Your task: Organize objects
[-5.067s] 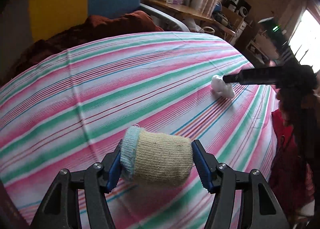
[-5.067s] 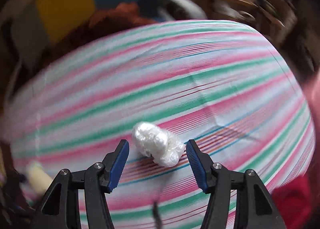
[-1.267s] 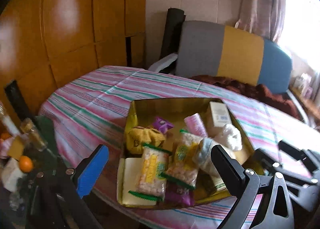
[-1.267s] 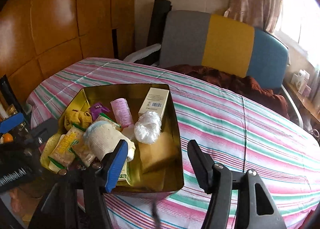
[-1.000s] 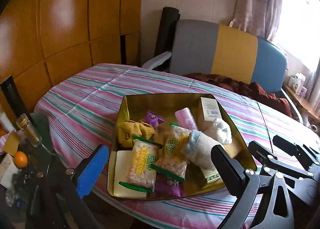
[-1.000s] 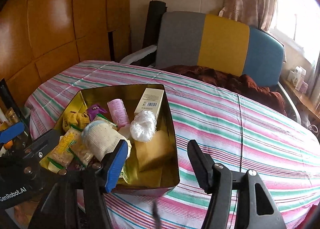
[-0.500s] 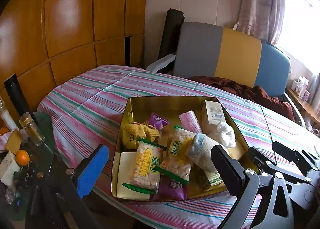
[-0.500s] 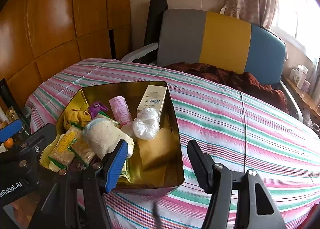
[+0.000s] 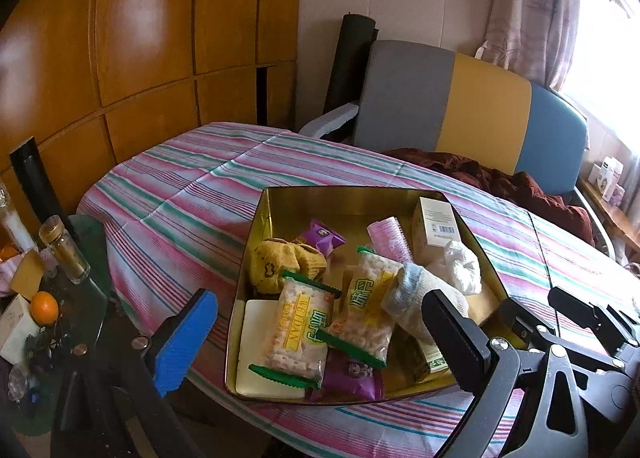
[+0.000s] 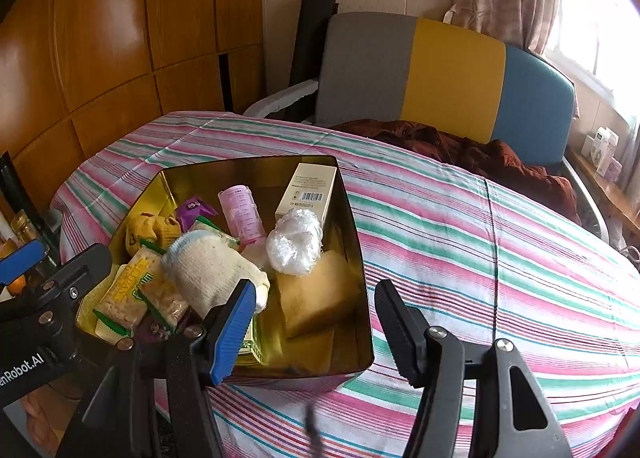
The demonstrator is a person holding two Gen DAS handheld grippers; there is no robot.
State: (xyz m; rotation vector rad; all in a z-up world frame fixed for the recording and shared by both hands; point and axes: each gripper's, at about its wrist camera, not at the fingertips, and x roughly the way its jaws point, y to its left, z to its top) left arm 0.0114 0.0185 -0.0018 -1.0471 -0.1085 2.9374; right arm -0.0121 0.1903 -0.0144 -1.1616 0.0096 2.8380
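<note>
Both the left gripper (image 9: 320,334) and right gripper (image 10: 316,322) hang empty, fingers apart, near the gold tin (image 10: 356,242). The rolled sock (image 10: 208,270) and plastic wad (image 10: 294,240) lie inside, so the sorting looks finished; next likely means pulling clear

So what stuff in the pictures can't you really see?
- Purple packet, left view: mostly buried under the snack bags.
- Green box, right view: cut off by the right gripper.
- Box print, both views: too small to read.
- Floor clutter, left view: dark, at the edge.
</note>
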